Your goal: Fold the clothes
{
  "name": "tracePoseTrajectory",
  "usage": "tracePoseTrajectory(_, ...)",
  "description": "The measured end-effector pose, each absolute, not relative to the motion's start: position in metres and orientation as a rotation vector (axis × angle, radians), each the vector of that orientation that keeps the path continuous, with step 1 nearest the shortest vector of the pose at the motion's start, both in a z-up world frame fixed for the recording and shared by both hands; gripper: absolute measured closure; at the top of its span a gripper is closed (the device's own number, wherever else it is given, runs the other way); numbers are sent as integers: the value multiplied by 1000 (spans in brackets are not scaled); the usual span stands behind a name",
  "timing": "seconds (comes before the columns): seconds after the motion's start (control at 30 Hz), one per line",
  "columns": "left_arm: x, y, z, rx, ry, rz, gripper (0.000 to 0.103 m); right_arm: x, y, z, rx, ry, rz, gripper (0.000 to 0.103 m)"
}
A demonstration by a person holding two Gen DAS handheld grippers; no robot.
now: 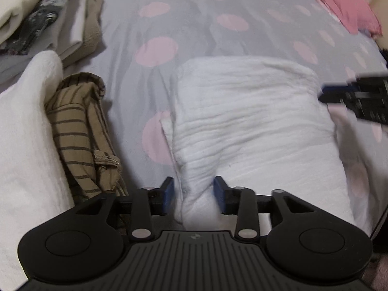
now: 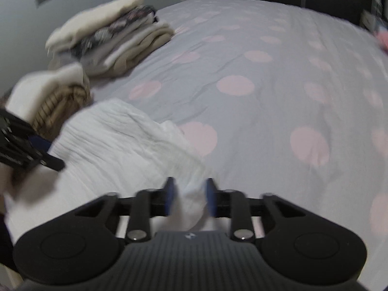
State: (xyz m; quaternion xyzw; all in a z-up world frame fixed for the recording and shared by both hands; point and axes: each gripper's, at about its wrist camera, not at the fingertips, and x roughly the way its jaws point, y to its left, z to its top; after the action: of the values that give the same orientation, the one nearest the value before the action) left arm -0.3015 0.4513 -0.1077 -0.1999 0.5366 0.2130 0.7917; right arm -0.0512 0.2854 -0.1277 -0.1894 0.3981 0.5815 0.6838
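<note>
A folded white ribbed garment [image 1: 254, 126] lies on the grey bedspread with pink dots [image 1: 169, 24]. My left gripper [image 1: 194, 194] stands open over its near left corner. A raised bunch of the white cloth sits between the blue pads without being pinched. In the right wrist view the same garment [image 2: 116, 140] lies to the left. My right gripper [image 2: 189, 196] is open too, with the garment's near right corner loose between its pads. Each gripper shows blurred at the edge of the other's view.
A tan striped folded garment [image 1: 80, 131] and a white folded piece [image 1: 24, 121] lie just left of the white garment. A stack of folded clothes [image 2: 116, 38] sits farther back on the left. A pink cloth [image 1: 344, 2] lies at the far right.
</note>
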Motion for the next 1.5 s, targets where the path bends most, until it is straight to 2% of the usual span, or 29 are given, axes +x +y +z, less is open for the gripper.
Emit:
tracePoseTrajectory(0.07, -306, 452, -103, -448, 1120, 452, 51, -56, 270, -126, -357, 941, 1273, 55)
tracePoseTrajectory(0.27, -321, 441, -102, -504, 1104, 450, 49, -81, 234, -140, -185, 1119, 1227, 50)
tracePoseTrajectory(0.43, -335, 437, -110, -528, 1109, 448, 46, -108, 208, -156, -105, 1201, 1193, 38)
tracePoseTrajectory(0.63, -337, 445, -125, -592, 1026, 446, 45, -109, 204, -169, -3, 1212, 1130, 37)
tracePoseTrajectory(1.07, -319, 453, -157, -619, 1019, 438, 42, -90, 228, -200, 152, 1239, 1099, 36)
tracePoseTrajectory(1.17, -316, 451, -158, -601, 1018, 430, 44, -96, 241, -199, 112, 1205, 1127, 43)
tracePoseTrajectory(1.23, -315, 449, -158, -581, 1013, 419, 49, -100, 248, -198, 79, 1179, 1136, 56)
tracePoseTrajectory(1.3, -313, 445, -157, -547, 1004, 400, 57, -100, 251, -198, 77, 1172, 1142, 66)
tracePoseTrajectory(1.33, -314, 444, -156, -540, 999, 397, 58, -99, 251, -197, 83, 1175, 1147, 70)
tracePoseTrajectory(1.5, -316, 439, -148, -510, 972, 375, 75, -102, 249, -184, 78, 1147, 1170, 77)
